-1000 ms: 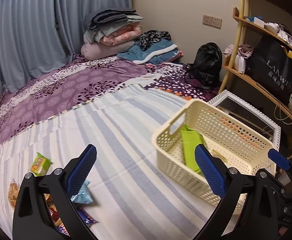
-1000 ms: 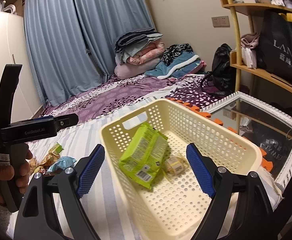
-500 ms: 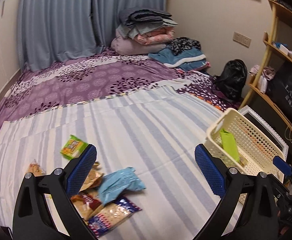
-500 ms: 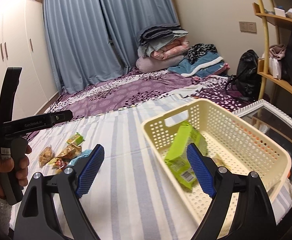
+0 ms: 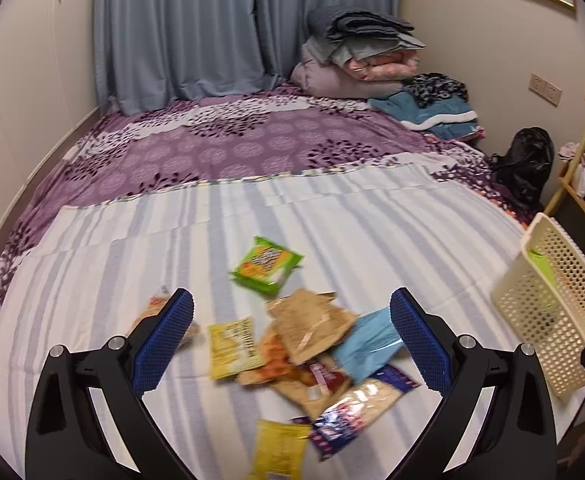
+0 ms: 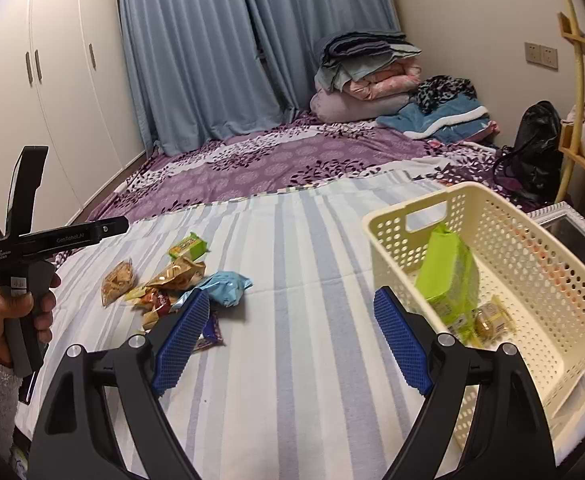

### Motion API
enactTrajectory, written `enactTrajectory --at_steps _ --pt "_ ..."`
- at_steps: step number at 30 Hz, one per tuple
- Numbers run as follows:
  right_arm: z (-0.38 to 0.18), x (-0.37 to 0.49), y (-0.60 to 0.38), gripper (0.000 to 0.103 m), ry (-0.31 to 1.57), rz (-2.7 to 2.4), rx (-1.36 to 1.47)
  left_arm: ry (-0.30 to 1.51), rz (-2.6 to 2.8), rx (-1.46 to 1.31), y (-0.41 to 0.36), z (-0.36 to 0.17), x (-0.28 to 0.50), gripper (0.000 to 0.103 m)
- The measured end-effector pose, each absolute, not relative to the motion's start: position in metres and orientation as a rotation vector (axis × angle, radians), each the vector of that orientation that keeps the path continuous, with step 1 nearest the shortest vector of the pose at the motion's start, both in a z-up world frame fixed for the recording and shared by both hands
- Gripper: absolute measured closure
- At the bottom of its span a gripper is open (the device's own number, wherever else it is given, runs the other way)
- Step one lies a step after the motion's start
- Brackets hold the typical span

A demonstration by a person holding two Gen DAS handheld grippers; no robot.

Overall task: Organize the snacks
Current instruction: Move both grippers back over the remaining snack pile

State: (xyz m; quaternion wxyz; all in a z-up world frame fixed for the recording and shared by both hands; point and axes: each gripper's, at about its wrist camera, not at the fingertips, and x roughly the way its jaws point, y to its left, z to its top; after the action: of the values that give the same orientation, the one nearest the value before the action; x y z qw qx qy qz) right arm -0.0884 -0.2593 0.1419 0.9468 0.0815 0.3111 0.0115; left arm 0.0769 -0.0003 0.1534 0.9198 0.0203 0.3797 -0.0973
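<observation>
left wrist view: left gripper, jaws spread wide, nothing between the pads, above a loose heap of snack packets in the lower centre of the frame. heap lies on a striped sheet; a green packet sits just above the heap, a yellow packet at its left, a light blue packet at its right, partly behind the right finger. bare sheet runs open from the heap to the cream basket at the right edge of the frame.

right wrist view: right gripper, jaws spread, holding nothing, over bare striped sheet at lower centre. basket at right, its near wall just beside the right finger, one corner overhanging the sheet's right edge; inside it a tall green pack stands tilted, a small yellow packet beside it. snack heap at centre left. a hand at the left edge grips the other tool's handle.
</observation>
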Motion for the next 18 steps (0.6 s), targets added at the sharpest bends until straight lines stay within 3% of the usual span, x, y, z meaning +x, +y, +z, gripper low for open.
enactTrajectory --at_steps 18 --pt "0.128 -0.067 -0.217 0.019 0.713 0.091 0.132 0.883 -0.061 -0.007 0.108 0.094 0.118 0.003"
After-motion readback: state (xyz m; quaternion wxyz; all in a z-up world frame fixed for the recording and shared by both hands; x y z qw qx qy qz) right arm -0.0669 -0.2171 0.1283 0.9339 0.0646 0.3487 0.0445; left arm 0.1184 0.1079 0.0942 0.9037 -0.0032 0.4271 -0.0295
